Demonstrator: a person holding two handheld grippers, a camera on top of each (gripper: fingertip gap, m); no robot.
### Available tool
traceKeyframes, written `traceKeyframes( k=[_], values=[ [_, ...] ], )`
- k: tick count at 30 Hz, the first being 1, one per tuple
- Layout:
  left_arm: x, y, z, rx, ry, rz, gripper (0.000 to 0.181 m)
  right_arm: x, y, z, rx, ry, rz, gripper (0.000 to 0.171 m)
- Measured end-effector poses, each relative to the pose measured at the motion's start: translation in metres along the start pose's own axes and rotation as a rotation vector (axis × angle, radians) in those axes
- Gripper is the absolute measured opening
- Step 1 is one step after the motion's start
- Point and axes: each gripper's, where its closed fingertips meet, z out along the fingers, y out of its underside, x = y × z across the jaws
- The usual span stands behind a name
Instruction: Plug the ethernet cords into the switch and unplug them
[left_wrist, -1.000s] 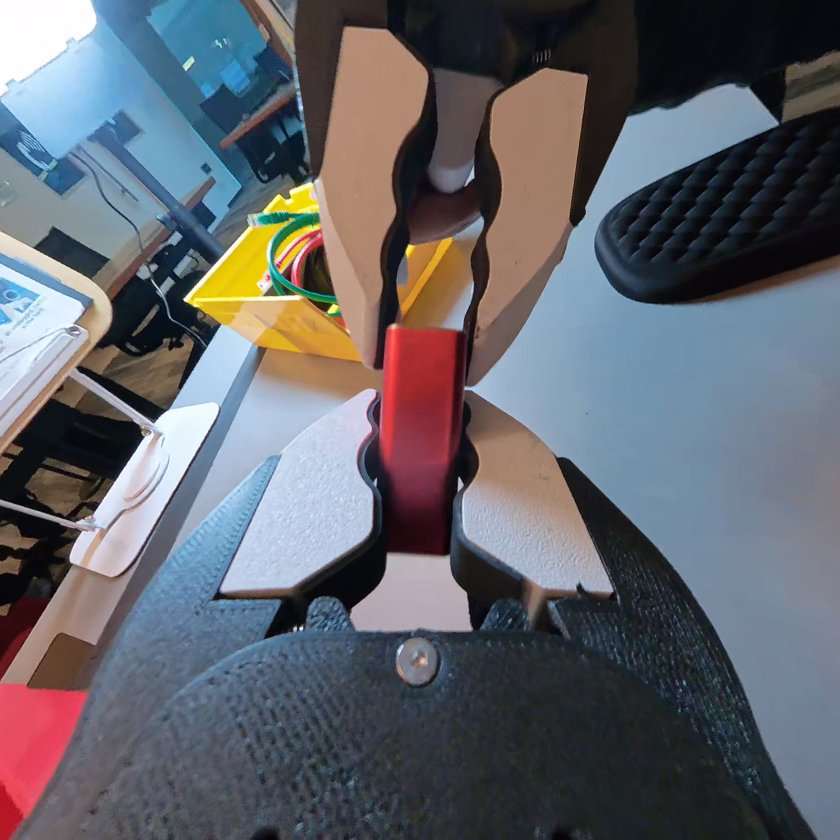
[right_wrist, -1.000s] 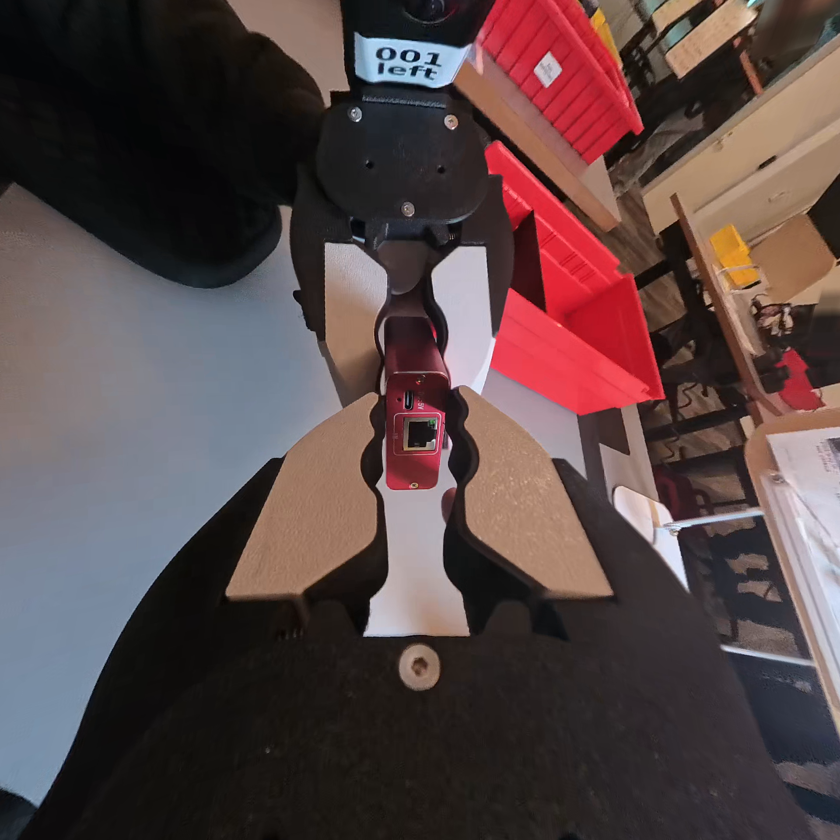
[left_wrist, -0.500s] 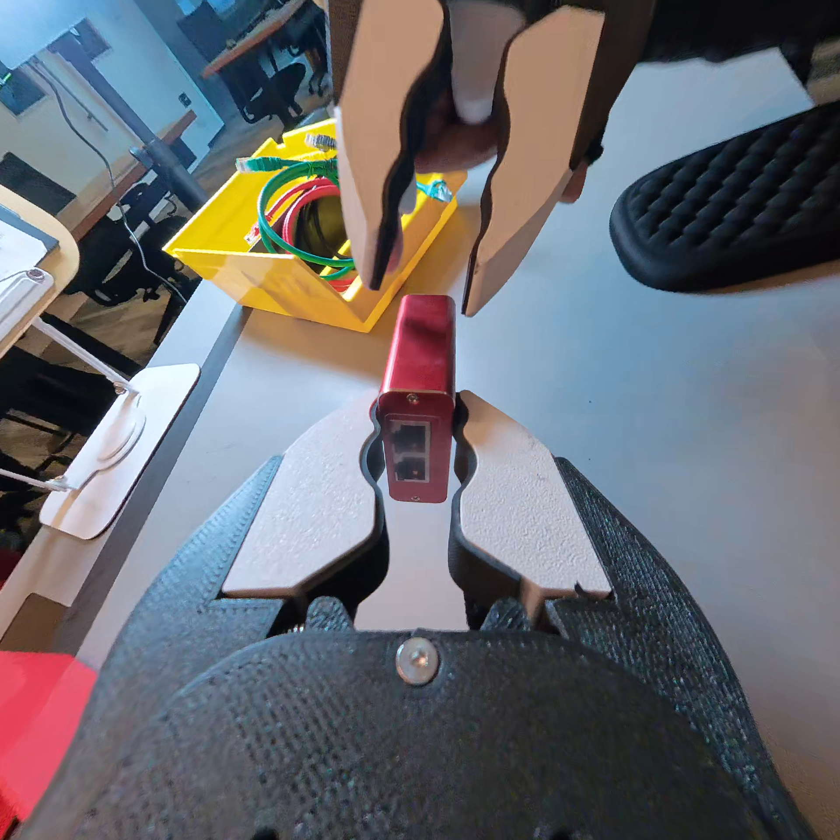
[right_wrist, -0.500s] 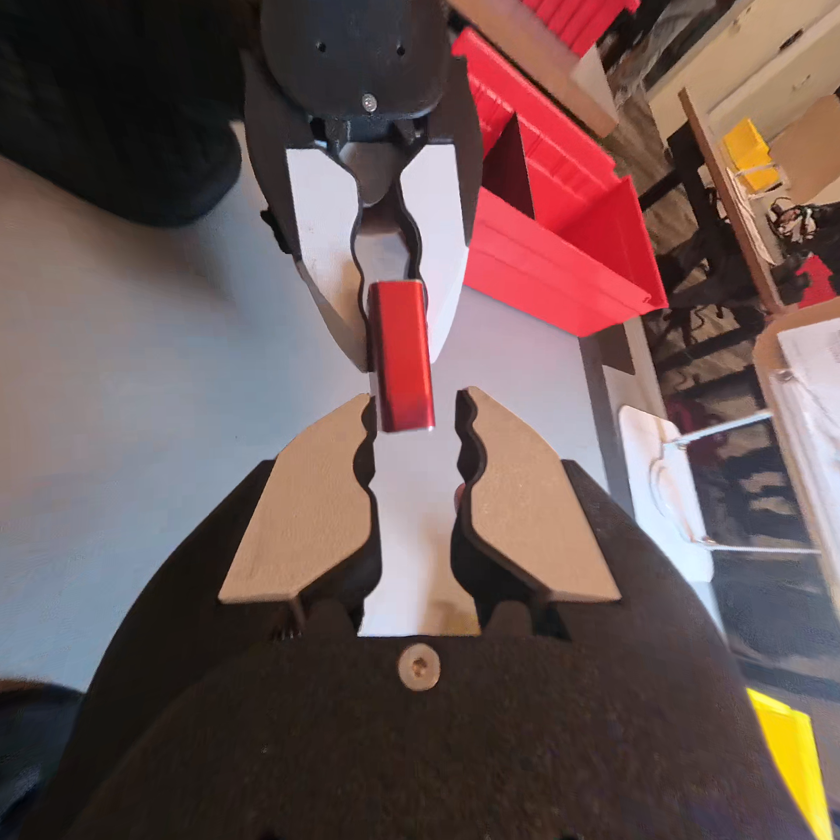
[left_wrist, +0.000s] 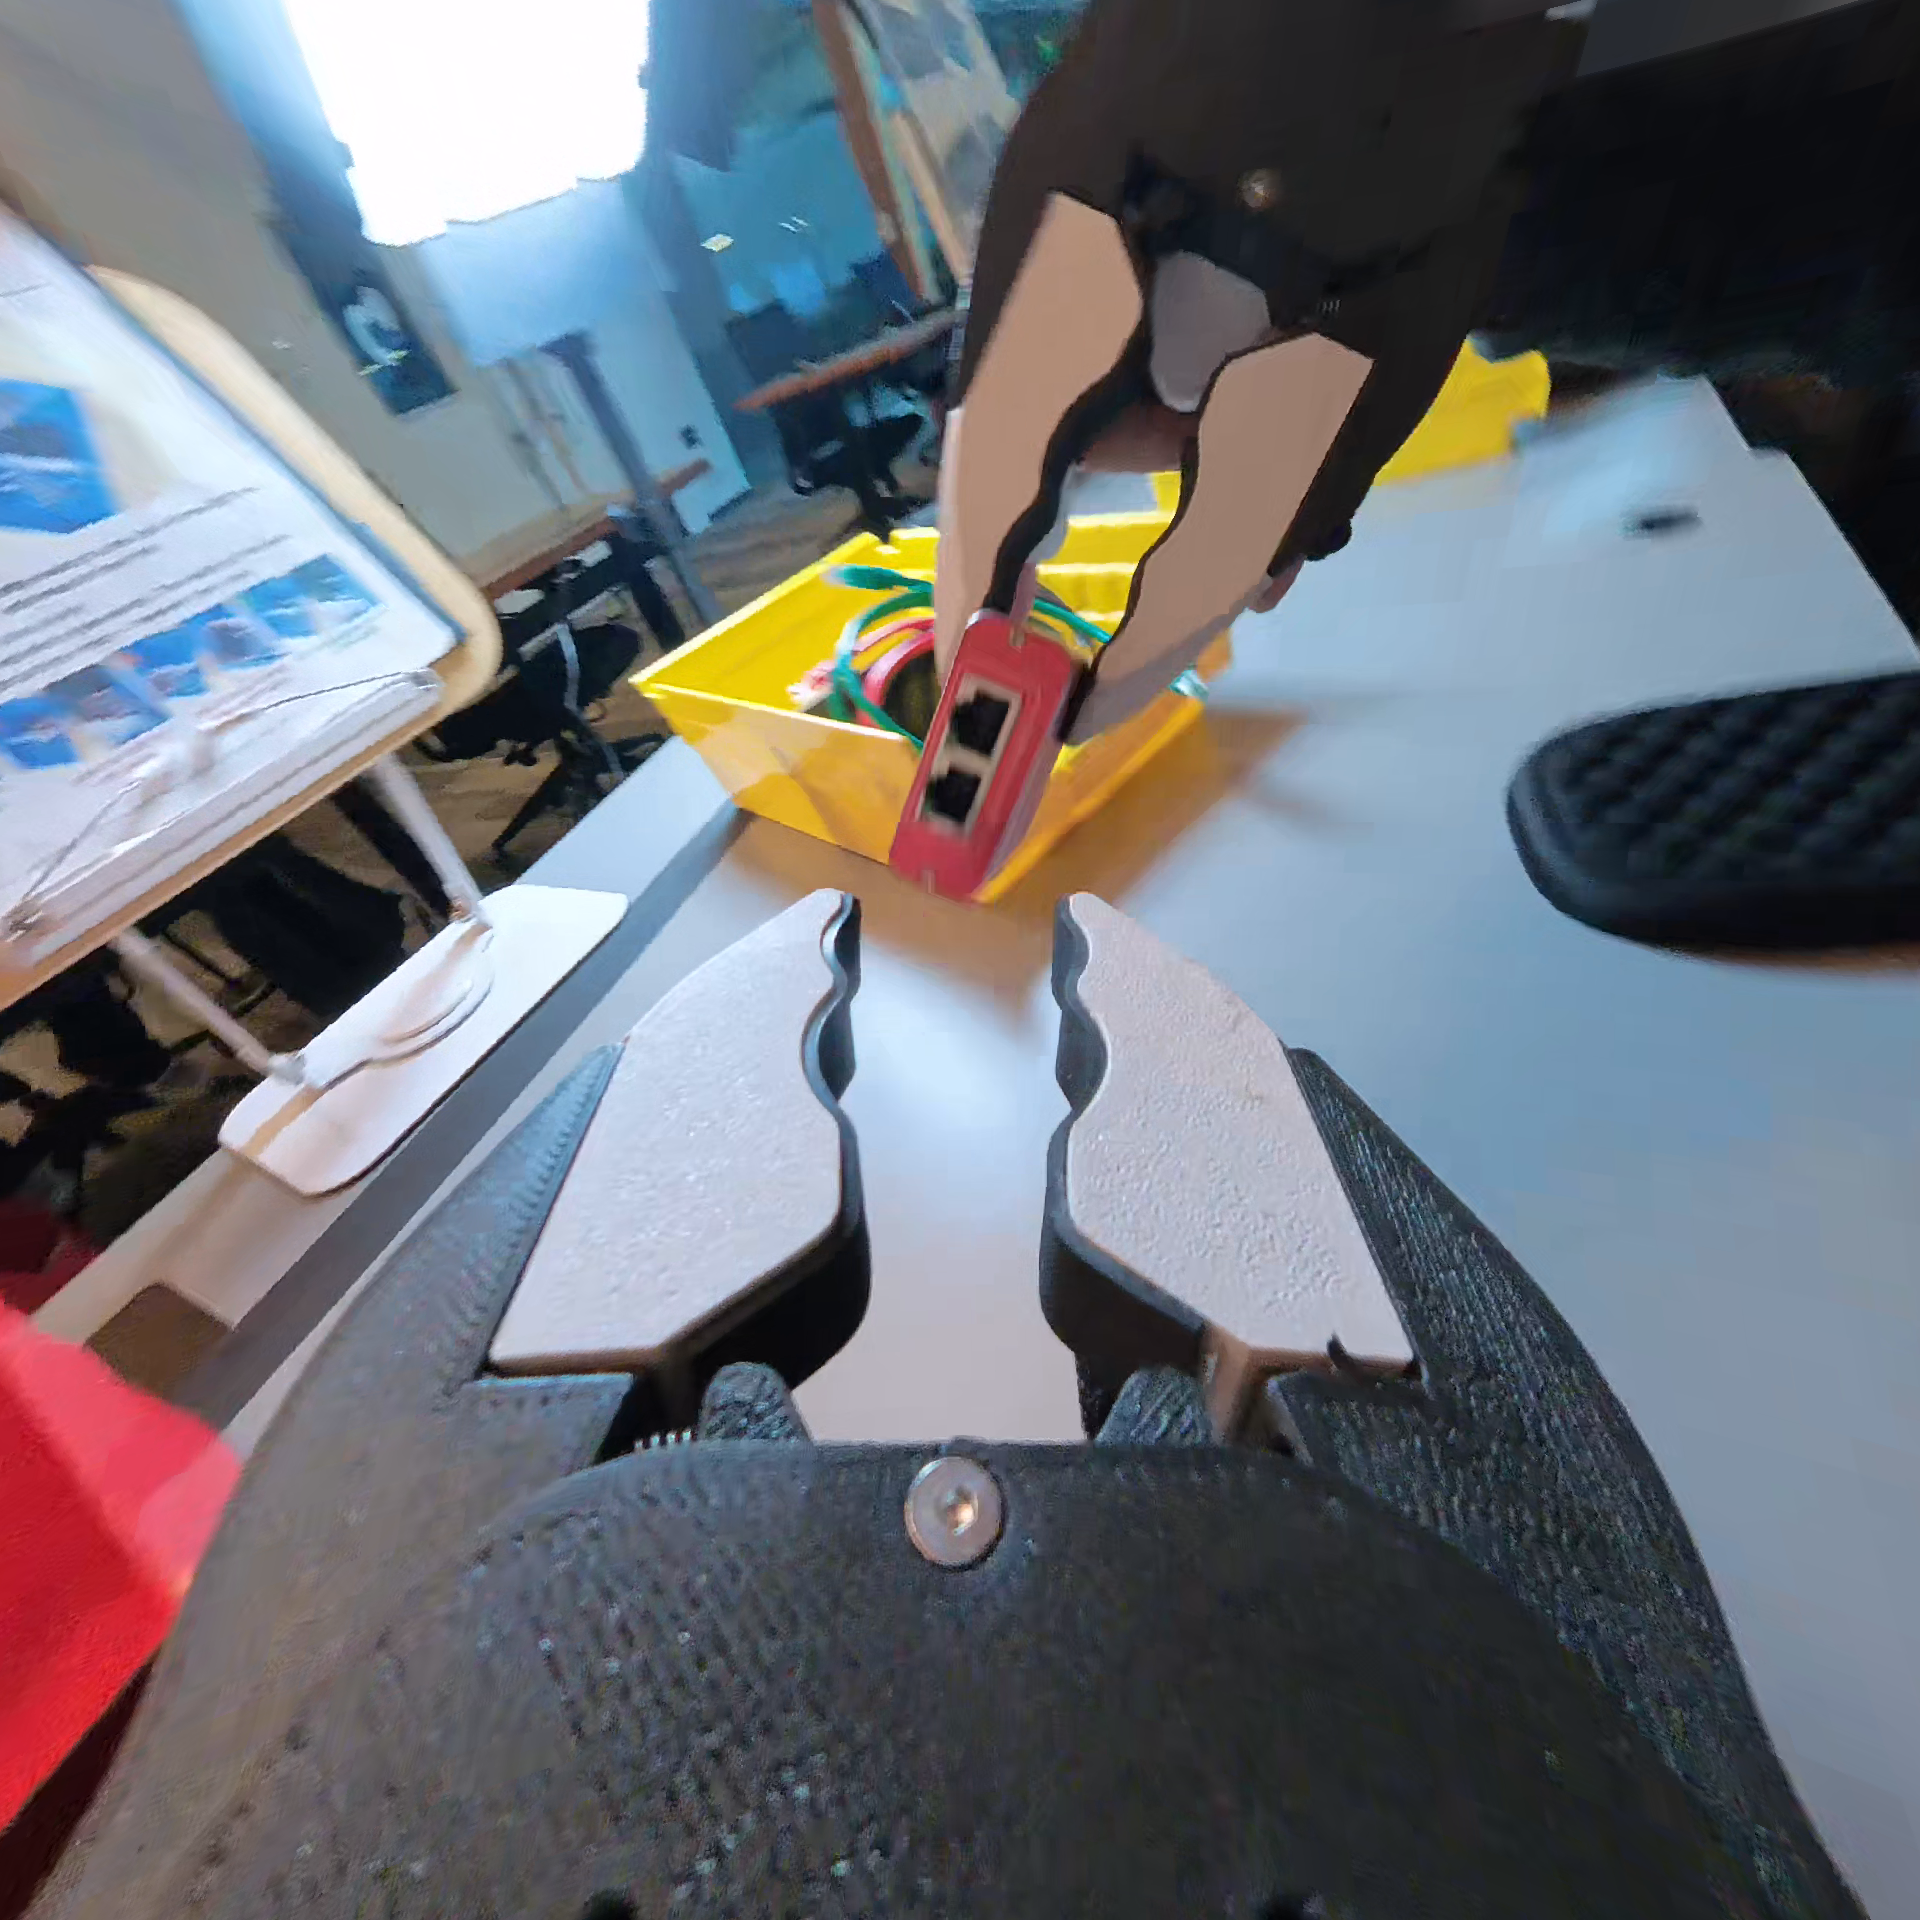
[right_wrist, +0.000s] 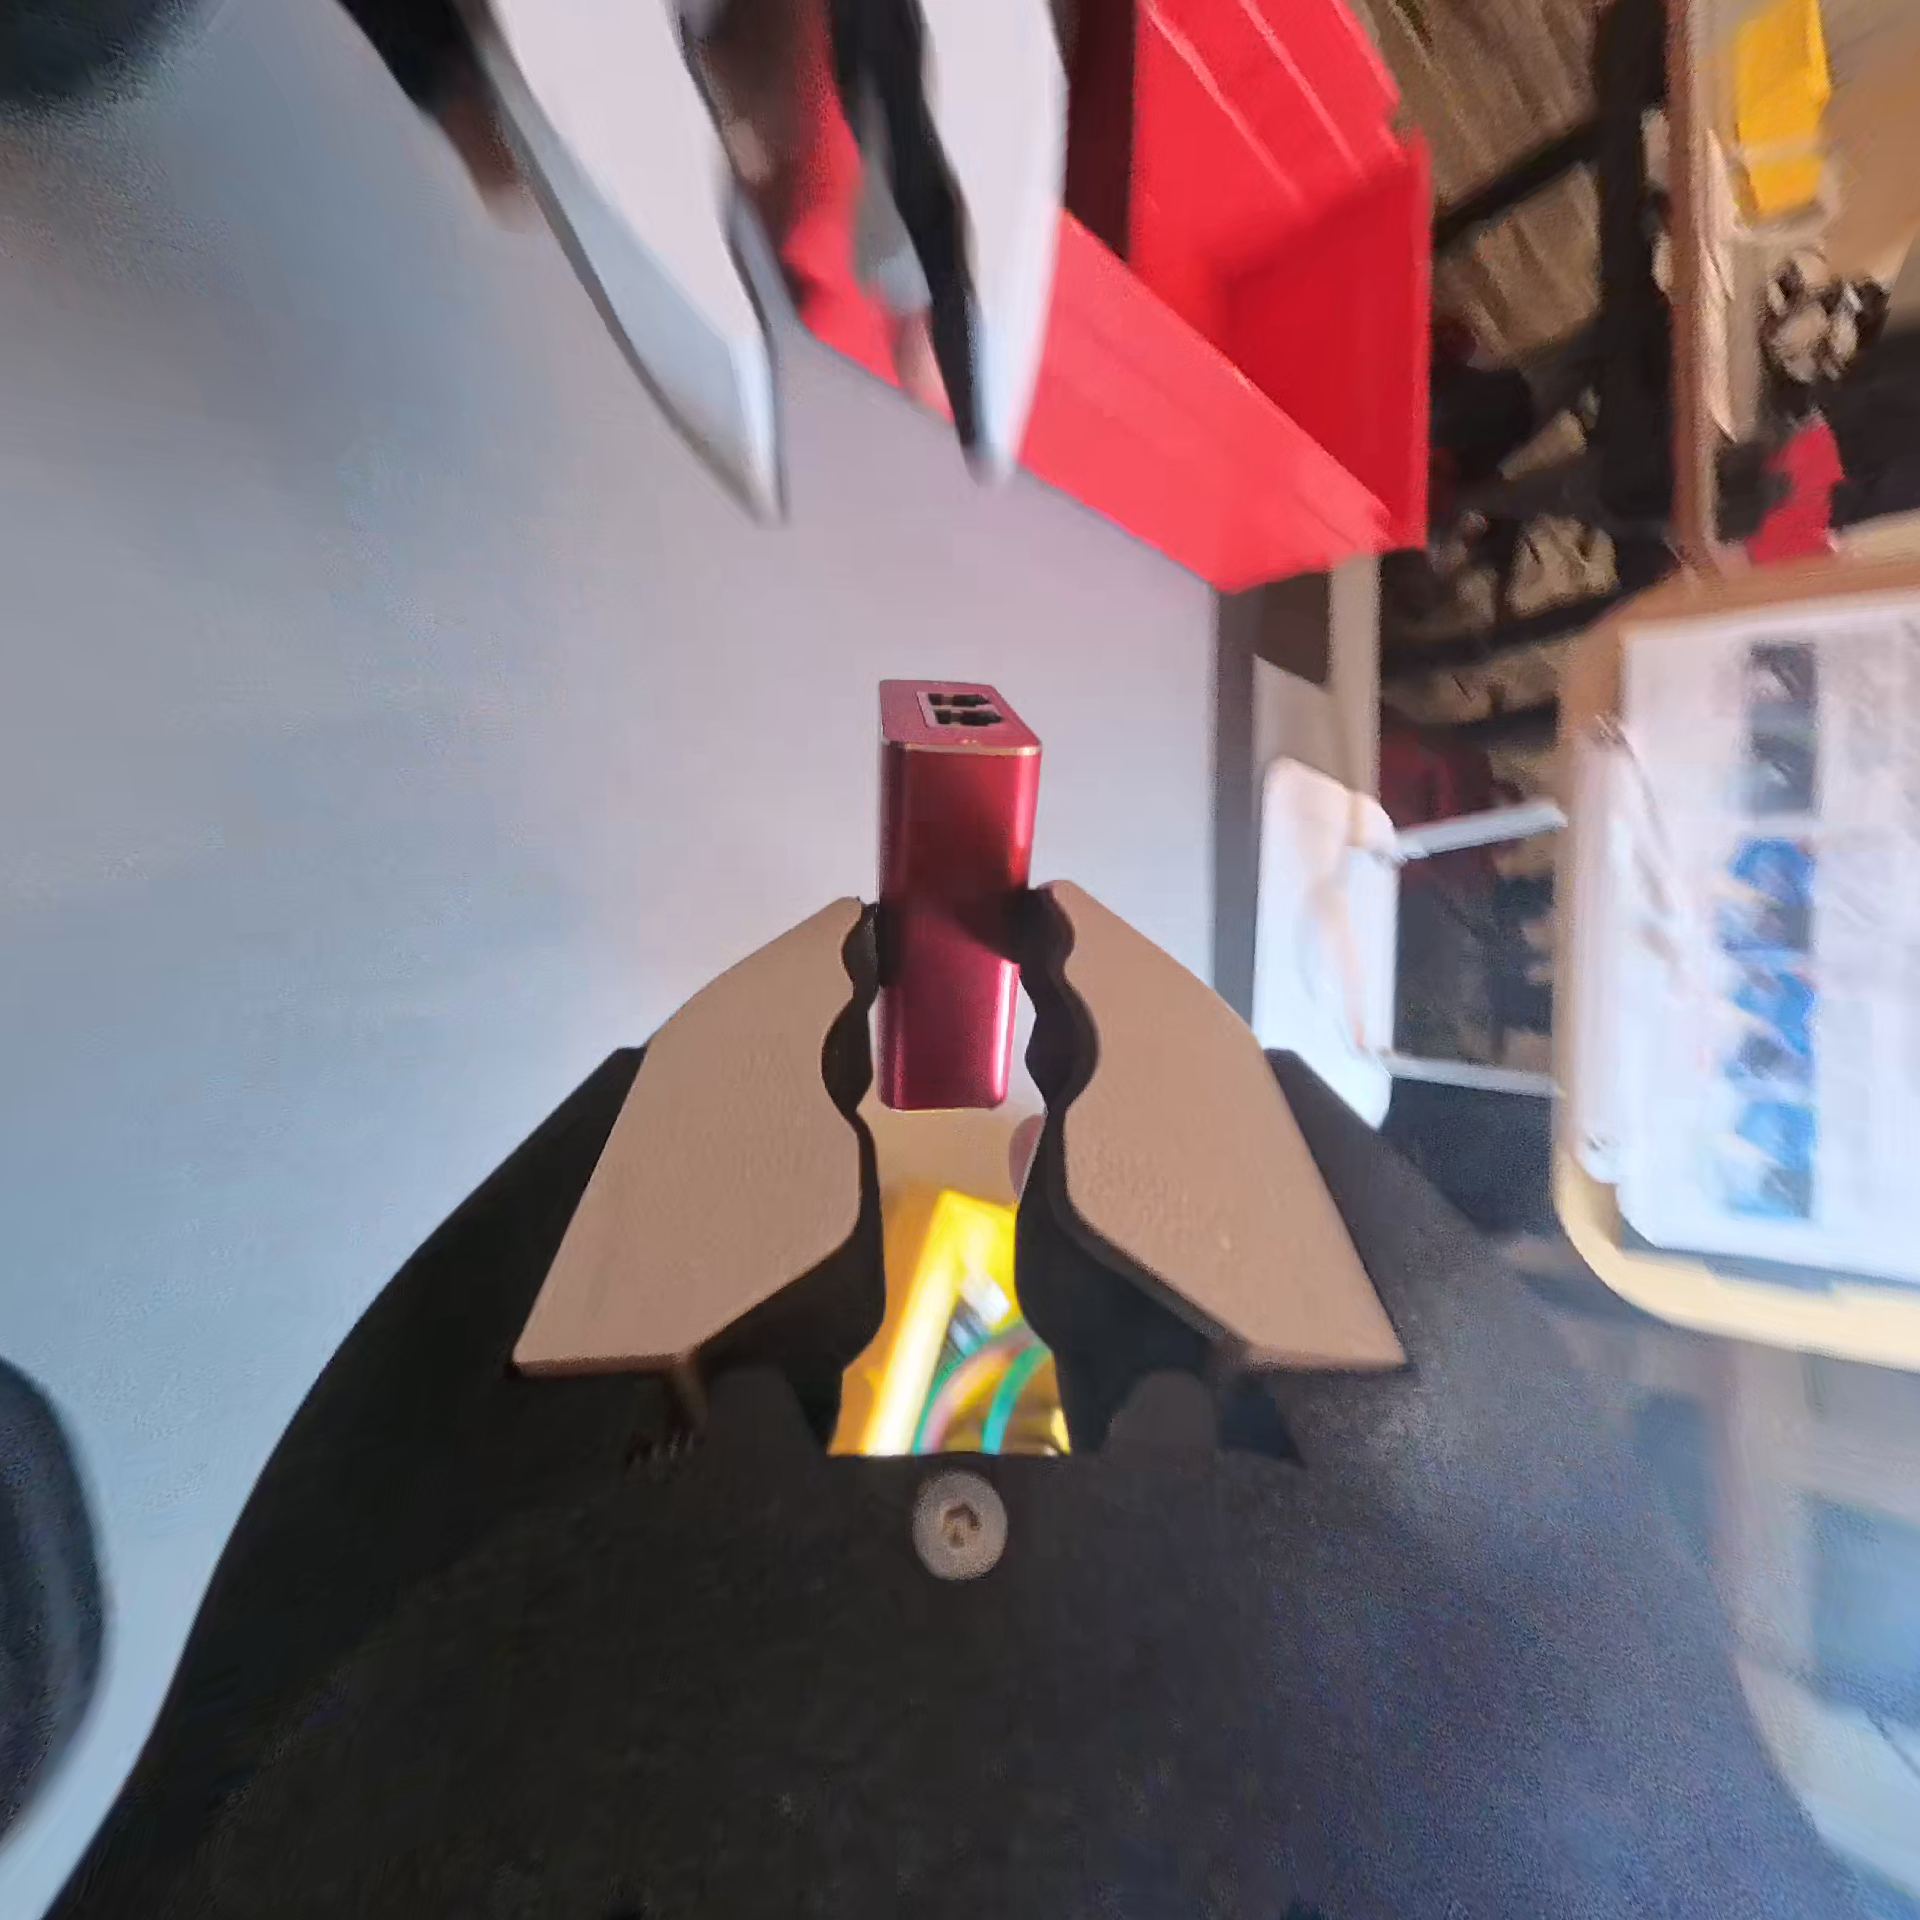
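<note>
**Red switch held over the yellow bin, port end aimed at the empty left tongs**

At the left edge of the left wrist view a tilted board with printed sheets (left_wrist: 177, 623) stands on a white foot beside the worktop (left_wrist: 1558, 1195). A blurred red bin (left_wrist: 73, 1558) fills the lower left corner.

The left tongs (left_wrist: 954, 935) are spread apart with nothing between them, only bare worktop showing in the gap. Just beyond their tips hangs the switch (left_wrist: 982, 753), a small red box. Its long axis runs from the right tongs toward the left ones, and the end face with two stacked ports points at the left camera, tilted slightly downward.

The right tongs (left_wrist: 1060, 665) reach down from above and are clamped on the far part of the switch. In the right wrist view the same tongs (right_wrist: 954, 914) pinch the switch (right_wrist: 951, 914) by its narrow sides near the rear end, so most of the body sticks out forward past the tips, port end away from the camera.

Behind and below the switch sits a yellow bin (left_wrist: 800, 748) on the worktop, holding coiled ethernet cords (left_wrist: 868, 665) in green and red. One green plug pokes up above its far rim.

To the right, a black textured pad (left_wrist: 1725, 810) lies on the worktop, well apart from the bin. A second yellow bin (left_wrist: 1475, 416) sits farther back, partly hidden by the right tongs.
</note>
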Motion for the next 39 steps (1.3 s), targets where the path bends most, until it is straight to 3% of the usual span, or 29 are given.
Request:
traceKeyframes(
  k=[4,8,12,16,28,39],
  values=[
    [-0.026,-0.01,-0.021,0.076,-0.058,-0.145,0.03,0.09,0.081,-0.031,-0.218,0.206,0.062,0.027],
    [-0.021,0.0,-0.027,0.064,-0.063,-0.153,0.03,0.166,0.184,-0.054,-0.448,0.349,0.15,0.027],
    [-0.013,0.018,-0.021,-0.018,-0.071,-0.091,0.03,0.185,0.27,-0.039,-0.556,0.305,0.227,0.027],
    [-0.01,0.031,-0.015,-0.057,-0.062,-0.075,0.029,0.171,0.325,-0.008,-0.606,0.206,0.227,0.027],
    [-0.003,0.055,-0.005,-0.118,-0.023,-0.099,0.027,0.135,0.369,0.049,-0.673,-0.023,0.24,0.026],
    [0.001,0.059,-0.003,-0.125,-0.001,-0.114,0.028,0.12,0.36,0.049,-0.637,-0.155,0.459,0.038]
  ],
)
